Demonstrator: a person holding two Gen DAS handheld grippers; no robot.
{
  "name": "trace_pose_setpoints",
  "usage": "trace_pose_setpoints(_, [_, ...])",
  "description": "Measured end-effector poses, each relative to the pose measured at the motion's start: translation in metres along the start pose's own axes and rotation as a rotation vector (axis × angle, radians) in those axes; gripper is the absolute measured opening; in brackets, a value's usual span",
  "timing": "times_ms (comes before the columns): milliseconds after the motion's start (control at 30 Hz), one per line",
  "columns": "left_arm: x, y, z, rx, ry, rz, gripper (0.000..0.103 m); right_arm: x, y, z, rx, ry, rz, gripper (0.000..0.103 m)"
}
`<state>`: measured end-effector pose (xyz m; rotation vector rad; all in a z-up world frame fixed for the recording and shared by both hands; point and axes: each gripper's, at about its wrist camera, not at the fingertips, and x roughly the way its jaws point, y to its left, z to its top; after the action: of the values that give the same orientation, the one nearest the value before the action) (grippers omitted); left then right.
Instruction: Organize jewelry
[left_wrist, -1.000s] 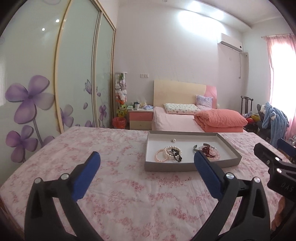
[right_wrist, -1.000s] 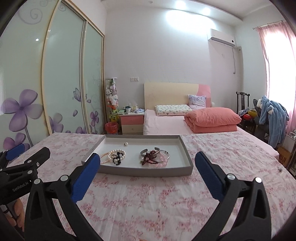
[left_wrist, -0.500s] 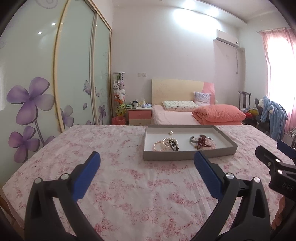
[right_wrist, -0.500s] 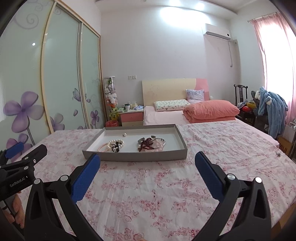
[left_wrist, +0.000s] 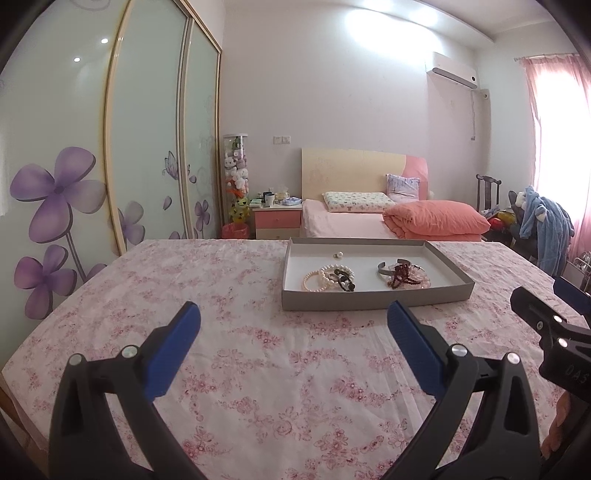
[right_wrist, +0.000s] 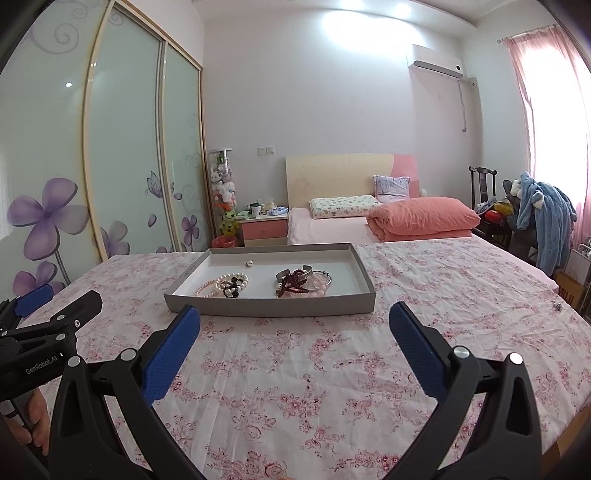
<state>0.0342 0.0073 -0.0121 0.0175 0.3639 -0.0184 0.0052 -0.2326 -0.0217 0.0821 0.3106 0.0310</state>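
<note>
Two grippers, both ours, over the flowered tablecloth (left_wrist: 258, 369) | left gripper (left_wrist: 293, 319) spread wide, empty | right gripper (right_wrist: 294, 319) the same | tray (right_wrist: 269, 308) ahead (grey, shallow), holding pearl bracelets (right_wrist: 225, 286), a red bead tangle (right_wrist: 295, 282), one loose pearl (right_wrist: 249, 263)

A desk (left_wrist: 229, 354) draped in a pink floral cloth (right_wrist: 332, 369) carries a shallow grey tray (left_wrist: 373, 295) near its far side; a tiny object (right_wrist: 557, 306) lies near the right edge.
</note>
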Motion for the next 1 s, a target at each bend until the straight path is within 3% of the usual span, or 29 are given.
trace_pose_setpoints(1000, [0.0010, -0.0035, 0.0004, -0.005, 0.015, -0.012, 0.099, 0.0033, 0.0007, -0.0031, 0.003, 0.014, 0.012, 0.101])
